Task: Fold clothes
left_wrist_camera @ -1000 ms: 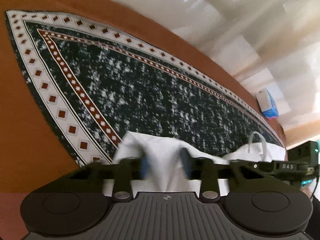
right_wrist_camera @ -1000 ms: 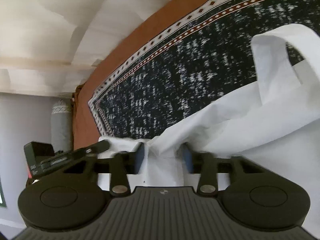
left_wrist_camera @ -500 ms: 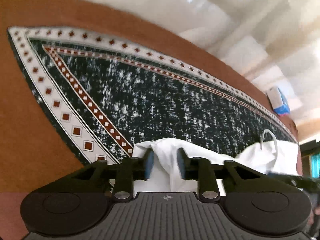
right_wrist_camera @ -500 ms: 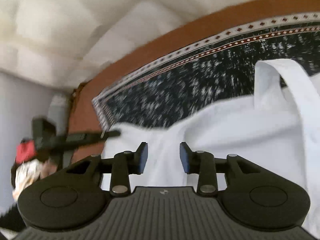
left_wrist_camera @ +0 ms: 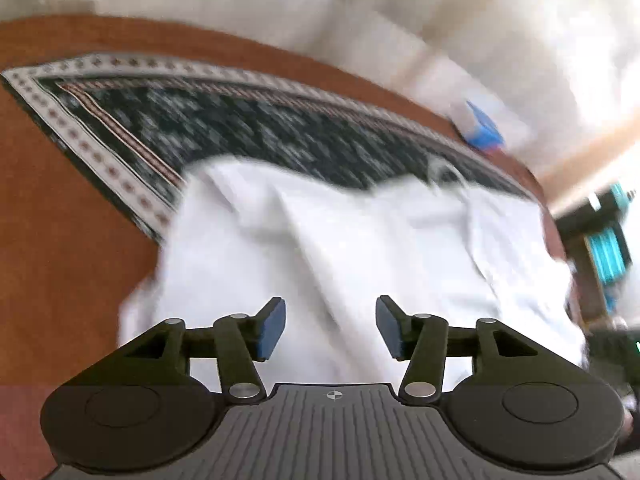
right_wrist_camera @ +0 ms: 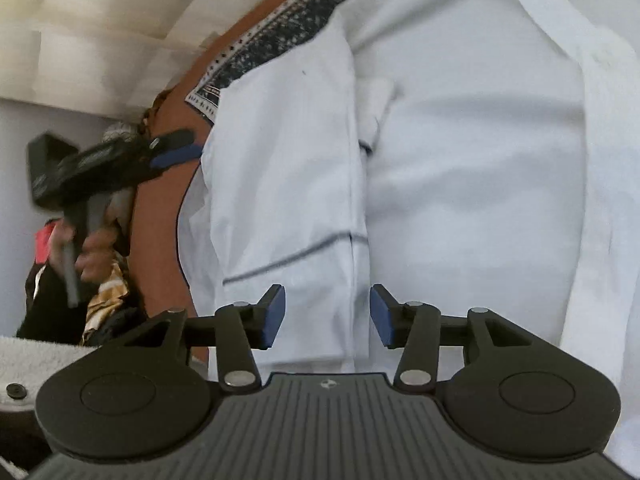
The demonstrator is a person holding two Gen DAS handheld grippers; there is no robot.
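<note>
Cloth in a dark speckled pattern (left_wrist_camera: 248, 132) is spread over the brown surface (left_wrist_camera: 60, 240), and the white shirt (right_wrist_camera: 460, 168) is laid on it. A fold appears just released: the left gripper (left_wrist_camera: 331, 328) and right gripper (right_wrist_camera: 327, 312) are opening, nothing pinched between them. A fresh edge must be chosen next

The shirt (right_wrist_camera: 460, 184) lies on the patterned cloth (left_wrist_camera: 248, 128), which lies on the table (left_wrist_camera: 60, 248). In the left wrist view the shirt fills the centre, the cloth runs behind it toward the upper left, and a small box (left_wrist_camera: 482, 128) sits at the table's far edge, upper right. In the right wrist view the other gripper (right_wrist_camera: 176, 152) sits at the shirt's left edge.
</note>
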